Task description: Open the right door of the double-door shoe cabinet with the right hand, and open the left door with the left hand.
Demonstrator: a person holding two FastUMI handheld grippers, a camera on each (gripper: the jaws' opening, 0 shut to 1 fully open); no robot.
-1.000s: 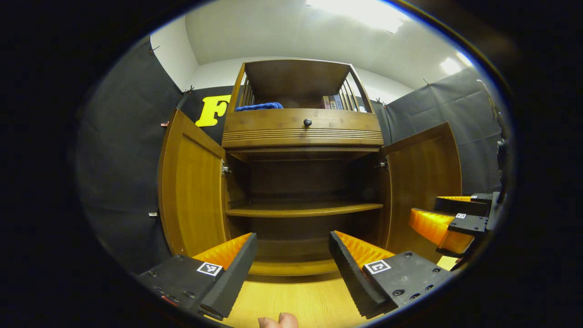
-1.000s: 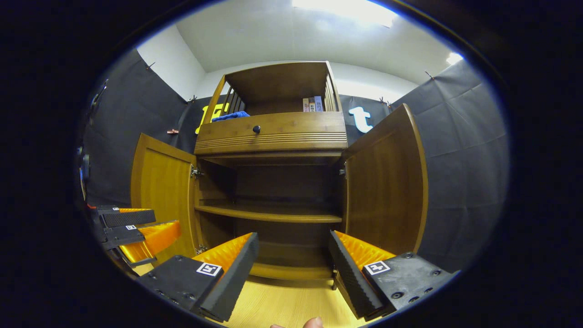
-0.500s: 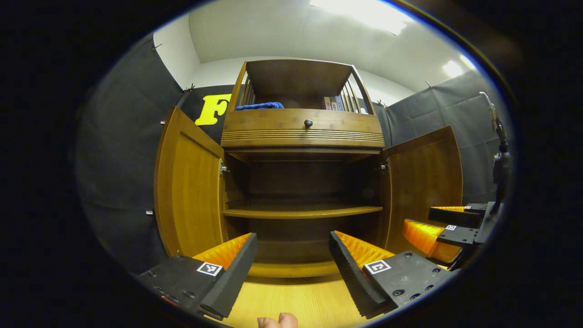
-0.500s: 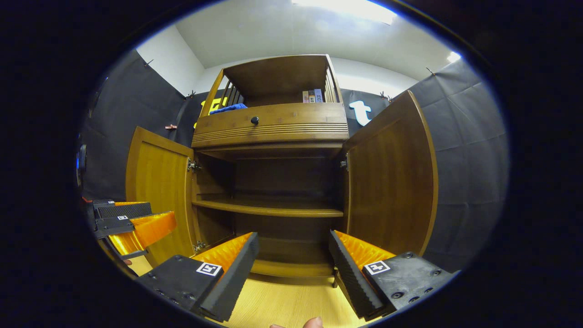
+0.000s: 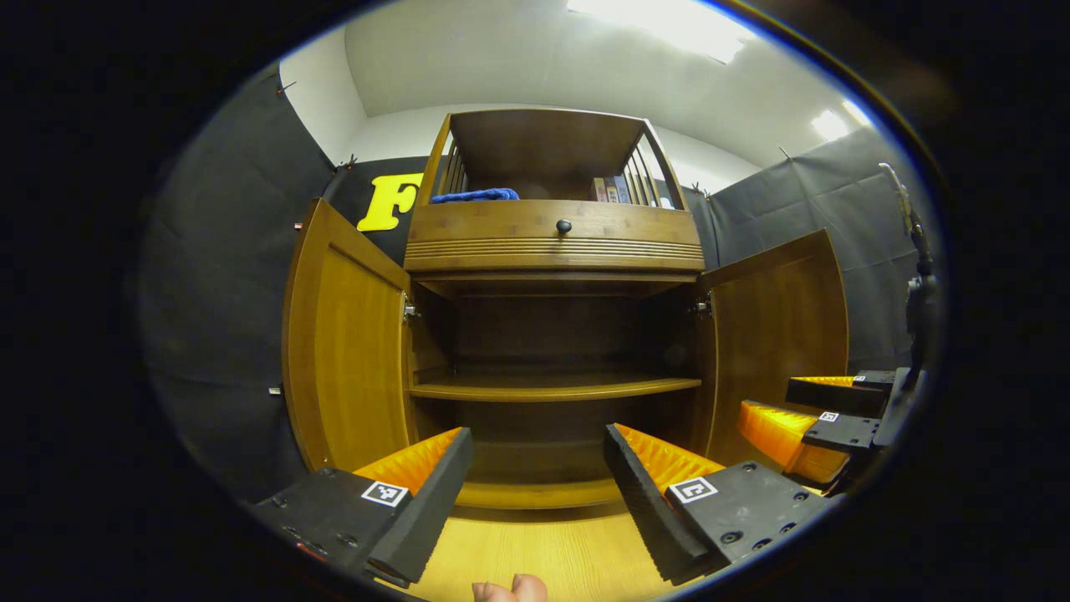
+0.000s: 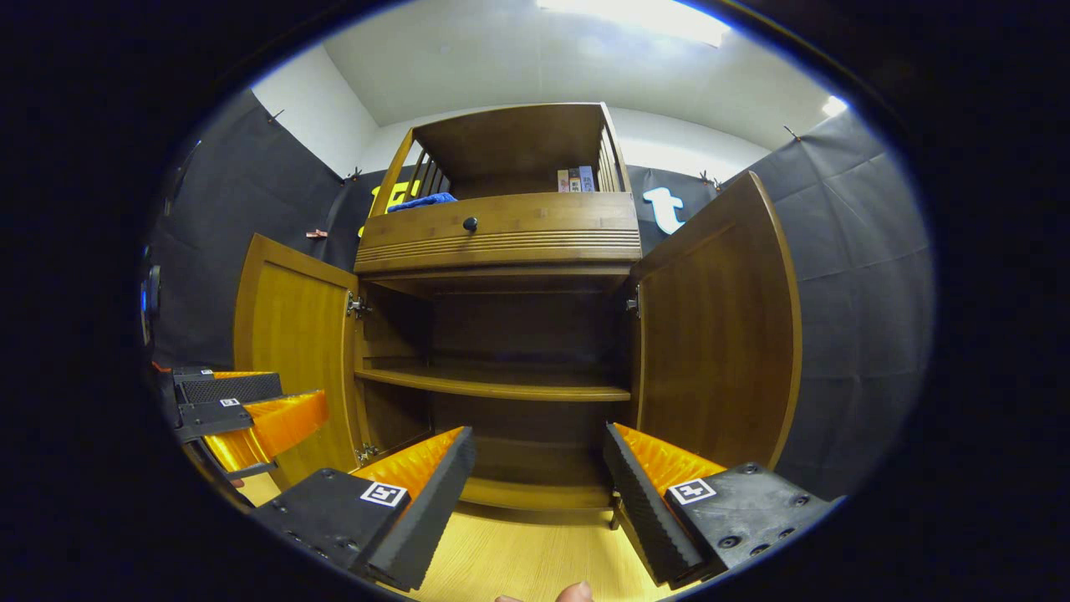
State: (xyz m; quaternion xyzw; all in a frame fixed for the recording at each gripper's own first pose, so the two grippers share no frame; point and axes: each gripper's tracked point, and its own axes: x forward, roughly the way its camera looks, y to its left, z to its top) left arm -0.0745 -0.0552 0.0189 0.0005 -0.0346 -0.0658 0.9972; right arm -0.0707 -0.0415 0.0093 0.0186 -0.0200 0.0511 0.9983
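Shoe cabinet (image 5: 552,251) sits dead ahead of both tongs, left door (image 5: 347,359) and right door (image 6: 710,351) swung wide. Left tongs (image 5: 535,477) and right tongs (image 6: 535,477) gape empty, so I'd just back off without bumping the doors.

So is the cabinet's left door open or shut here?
Open. The left door is swung wide off its hinges, showing the bare shelf inside; the left tongs sit apart from it, holding nothing.

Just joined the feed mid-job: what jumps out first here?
The shoe cabinet stands wide open, left door and right door both swung out, baring a shelf. Both tools, left tool and right tool, hang open before it, holding nothing. A blue cloth lies up top.
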